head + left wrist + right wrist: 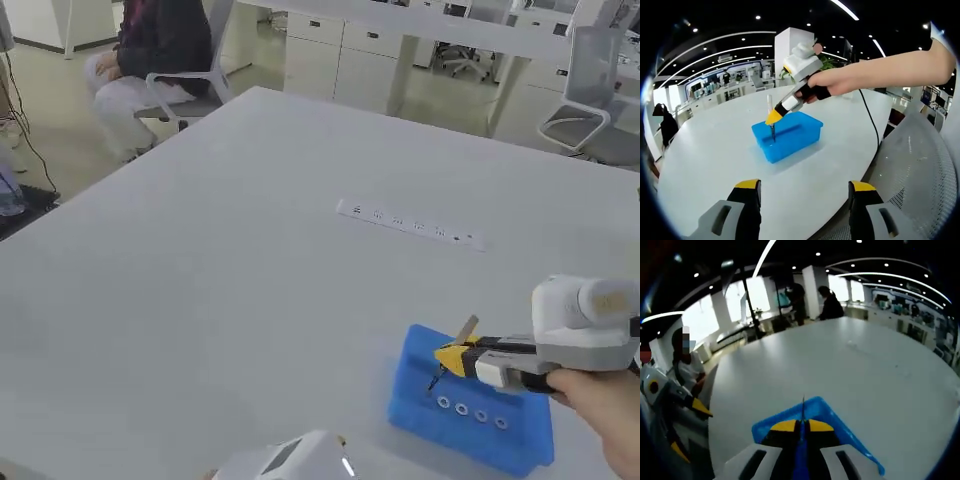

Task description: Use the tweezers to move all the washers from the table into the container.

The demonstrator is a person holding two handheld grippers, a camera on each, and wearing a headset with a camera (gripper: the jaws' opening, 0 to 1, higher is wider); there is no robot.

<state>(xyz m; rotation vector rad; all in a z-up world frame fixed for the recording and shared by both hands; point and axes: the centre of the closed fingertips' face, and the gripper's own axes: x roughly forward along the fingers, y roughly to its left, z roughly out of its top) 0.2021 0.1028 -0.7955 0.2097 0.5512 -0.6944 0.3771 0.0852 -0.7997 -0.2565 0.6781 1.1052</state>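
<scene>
Watching from beside the counter point(250, 250), I see the right gripper point(452, 357) with its fingers pinched tight on the tweezers point(773, 131). The tweezers are tilted so the tip points down into the blue container point(520, 445). Four washers point(461, 408) lie in a row on the container floor, just beside the tip. Every washer I can make out is inside the box, so I judge the job to be at or close to its last drop. Whether the tip has a washer in it is too small to tell.

The left gripper point(804, 192) hangs near the counter's edge, well apart from the box, with its fingers wide and holding nothing.

To do this step well, the tip should stay low, inside the walls and close to the floor, before the squeeze is eased. That way a freed washer settles flat and does not bounce over the rim. The tweezers then want lifting straight up, clear of the near wall. The box looks light and nothing pins it, so a nudge could slide it. A glance over the counter for stragglers would follow.
</scene>
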